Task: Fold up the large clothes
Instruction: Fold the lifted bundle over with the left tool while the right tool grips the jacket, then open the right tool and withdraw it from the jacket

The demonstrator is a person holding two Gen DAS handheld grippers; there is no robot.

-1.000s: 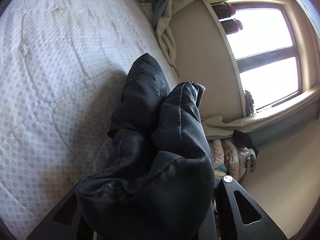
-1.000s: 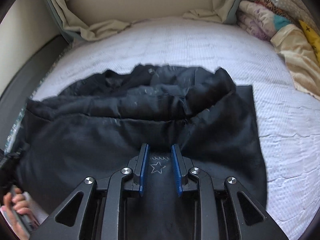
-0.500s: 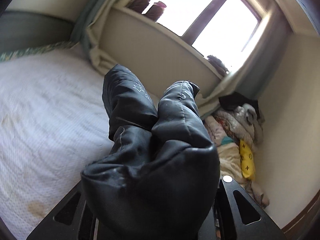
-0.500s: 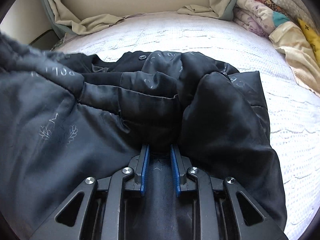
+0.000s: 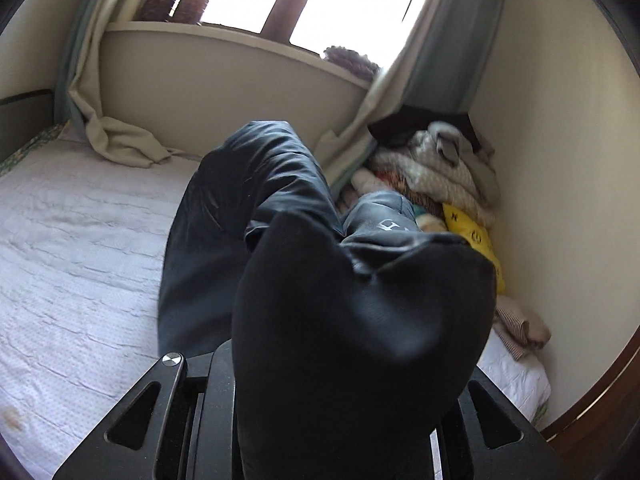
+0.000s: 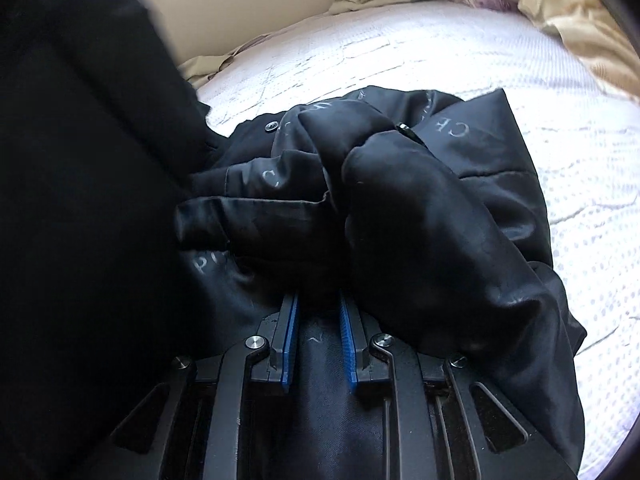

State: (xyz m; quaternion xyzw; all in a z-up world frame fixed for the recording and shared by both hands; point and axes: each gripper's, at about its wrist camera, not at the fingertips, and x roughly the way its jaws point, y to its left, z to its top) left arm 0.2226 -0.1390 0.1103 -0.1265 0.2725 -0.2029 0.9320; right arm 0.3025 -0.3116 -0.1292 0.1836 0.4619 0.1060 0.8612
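A large black padded jacket [image 6: 420, 208] with pale printed letters lies bunched on the white bed [image 6: 580, 168]. My right gripper [image 6: 318, 300] points down at its near edge. Its blue pads [image 6: 291, 332] are closing with a fold of the black cloth between them. My left gripper [image 5: 344, 360] is lifted above the bed and shut on another part of the jacket [image 5: 248, 208]. That part bulges up over the fingers and hides them. In the right wrist view, this lifted flap [image 6: 80, 200] fills the left half as a dark sheet.
A heap of folded clothes and blankets [image 5: 440, 176] fills the bed's far right corner against the wall. Cream curtains [image 5: 116, 140] trail onto the mattress [image 5: 72, 248] below the window sill, where pots [image 5: 180, 2] stand. More bedding [image 6: 580, 12] lies at the upper right.
My left gripper rose and rolled, swinging its view from the mattress up to the window with the jacket still in it. The lifted flap swept in over the right gripper's left side.
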